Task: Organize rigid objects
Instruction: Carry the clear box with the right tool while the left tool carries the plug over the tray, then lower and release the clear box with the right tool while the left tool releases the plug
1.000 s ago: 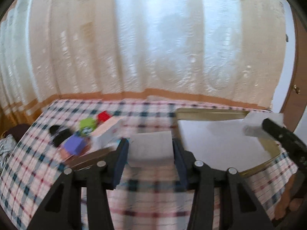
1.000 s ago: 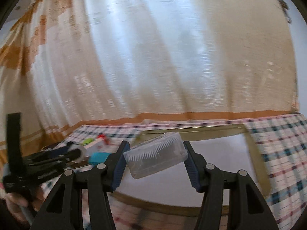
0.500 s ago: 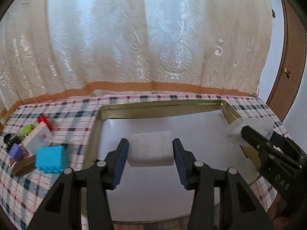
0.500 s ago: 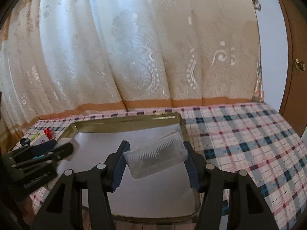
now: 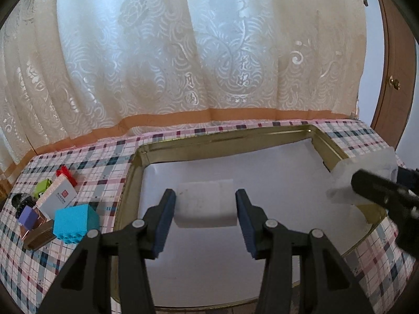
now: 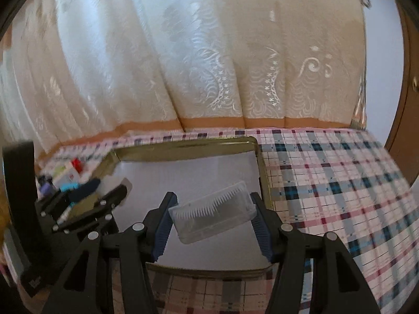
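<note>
the left gripper (image 5: 205, 206) grasps a white block (image 5: 205, 204) above the middle of the gold-rimmed tray (image 5: 222, 137). the right gripper (image 6: 212, 210) grasps a clear plastic box (image 6: 213, 212), tilted, over the tray's right edge. on the checked tablecloth (image 5: 104, 162), beside the tray's left edge, sit a blue block (image 5: 74, 222), a white card box (image 5: 59, 195) and small toys.

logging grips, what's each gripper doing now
left gripper: shut on white rectangular block
right gripper: shut on clear plastic ridged box
</note>
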`<state>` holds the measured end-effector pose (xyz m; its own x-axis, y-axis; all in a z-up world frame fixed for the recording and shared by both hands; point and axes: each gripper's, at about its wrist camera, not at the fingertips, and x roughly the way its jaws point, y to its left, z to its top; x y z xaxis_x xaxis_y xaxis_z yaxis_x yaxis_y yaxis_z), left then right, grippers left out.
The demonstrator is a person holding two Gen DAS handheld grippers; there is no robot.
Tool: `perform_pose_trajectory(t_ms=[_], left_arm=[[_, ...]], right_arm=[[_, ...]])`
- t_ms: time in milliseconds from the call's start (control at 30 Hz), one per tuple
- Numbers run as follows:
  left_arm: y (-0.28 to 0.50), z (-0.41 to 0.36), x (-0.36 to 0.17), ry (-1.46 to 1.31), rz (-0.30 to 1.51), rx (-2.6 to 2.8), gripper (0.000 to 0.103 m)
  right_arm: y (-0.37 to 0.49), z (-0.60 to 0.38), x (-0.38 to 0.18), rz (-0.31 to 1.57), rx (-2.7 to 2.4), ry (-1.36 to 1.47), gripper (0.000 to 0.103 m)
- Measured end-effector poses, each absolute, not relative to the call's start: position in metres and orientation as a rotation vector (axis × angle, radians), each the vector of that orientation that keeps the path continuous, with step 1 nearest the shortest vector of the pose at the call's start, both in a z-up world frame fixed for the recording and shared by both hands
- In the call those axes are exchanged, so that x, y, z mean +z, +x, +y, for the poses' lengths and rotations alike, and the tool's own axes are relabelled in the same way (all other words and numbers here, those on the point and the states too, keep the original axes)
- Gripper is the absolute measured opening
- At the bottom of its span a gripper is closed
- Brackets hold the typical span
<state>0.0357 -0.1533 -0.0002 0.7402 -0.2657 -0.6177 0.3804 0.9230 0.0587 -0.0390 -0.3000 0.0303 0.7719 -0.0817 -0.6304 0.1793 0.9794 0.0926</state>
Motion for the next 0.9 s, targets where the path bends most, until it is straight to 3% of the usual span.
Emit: perform_pose_trajectory(t_ms=[300, 733, 900], left_arm=[[0.040, -0.145, -0.001, 0.175, 0.653, -0.339, 0.047], [0.056, -0.136, -0.008, 0.129, 0.708, -0.329, 0.047], [0.059, -0.132, -0.010, 0.136, 0.698, -0.293, 0.047]], right_arm=[[-0.044, -0.294, 0.030, 0.824, -0.075, 0.130, 0.059], [0.066, -0.303, -0.006, 1.137, -0.120, 0.130, 0.059], [0.082, -0.304, -0.023, 1.073, -0.146, 0.188, 0.064]])
